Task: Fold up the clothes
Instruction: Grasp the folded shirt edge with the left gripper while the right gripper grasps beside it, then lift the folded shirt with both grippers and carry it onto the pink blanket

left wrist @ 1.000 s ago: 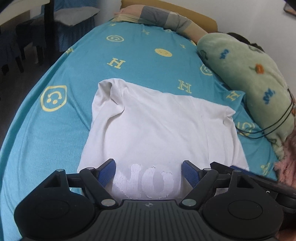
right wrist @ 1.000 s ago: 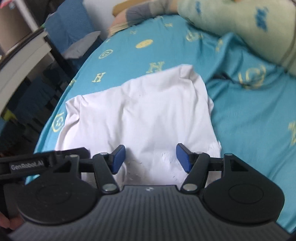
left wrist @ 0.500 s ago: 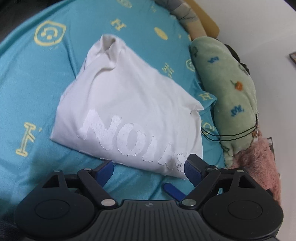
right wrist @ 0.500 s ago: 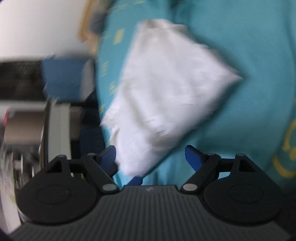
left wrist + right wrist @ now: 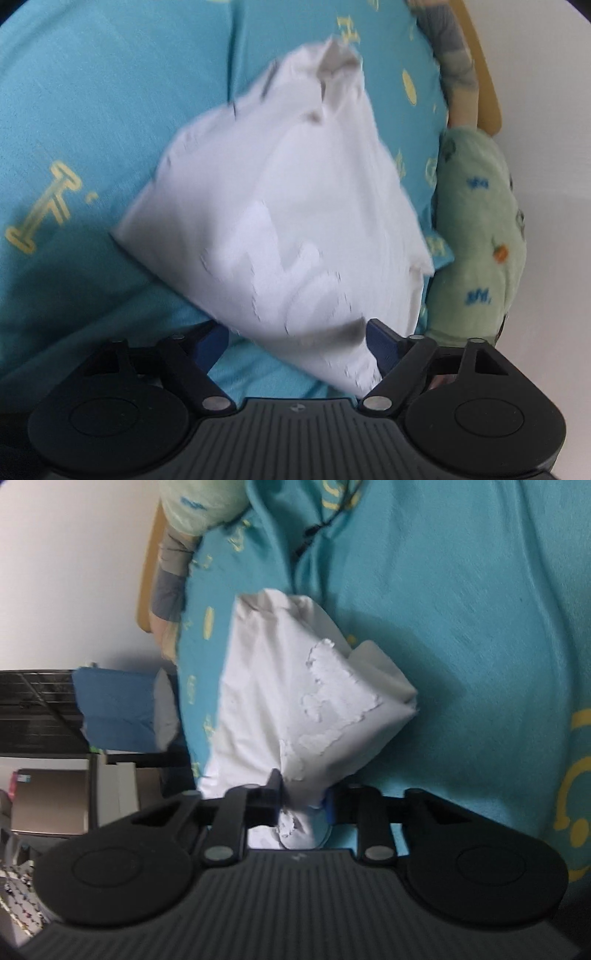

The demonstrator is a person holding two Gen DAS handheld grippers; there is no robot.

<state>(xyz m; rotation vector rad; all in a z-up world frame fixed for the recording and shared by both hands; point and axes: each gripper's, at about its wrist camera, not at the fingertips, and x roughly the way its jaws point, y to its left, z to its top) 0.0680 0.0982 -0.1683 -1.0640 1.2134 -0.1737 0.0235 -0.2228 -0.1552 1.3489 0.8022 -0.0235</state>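
Both views have tipped hard over since a second ago, and the right gripper [image 5: 301,805], whose jaws then stood apart above the flat garment, now has them closing on a bunched near corner of the white T-shirt [image 5: 295,716], its pads pressing the cloth from both sides. That corner is gathered into a narrow neck between the pads, with a little tail of fabric poking out toward the camera. Rolled on its side, the right gripper points downward at the bed.

The left gripper [image 5: 295,336] has its jaws closing too, yet they stand wide; the shirt's other near corner lies between them, brushing the inside of the right finger, and the left finger is clear of the cloth, so nothing is clamped there. It also angles downward, rolled over.

From the clamped corner the folded shirt lies spread out across the teal bedsheet [image 5: 92,110], roughly mid-bed. Its cracked white print faces up near the front edge, blurred in the left view. A loose flap juts out on one side in the right view, and the far corner is rumpled into a small peak.

Farther off, a green patterned blanket [image 5: 476,229] lies bundled along the sheet's edge by the wall, and a grey striped cloth [image 5: 452,48] sits by the wooden headboard [image 5: 489,96].
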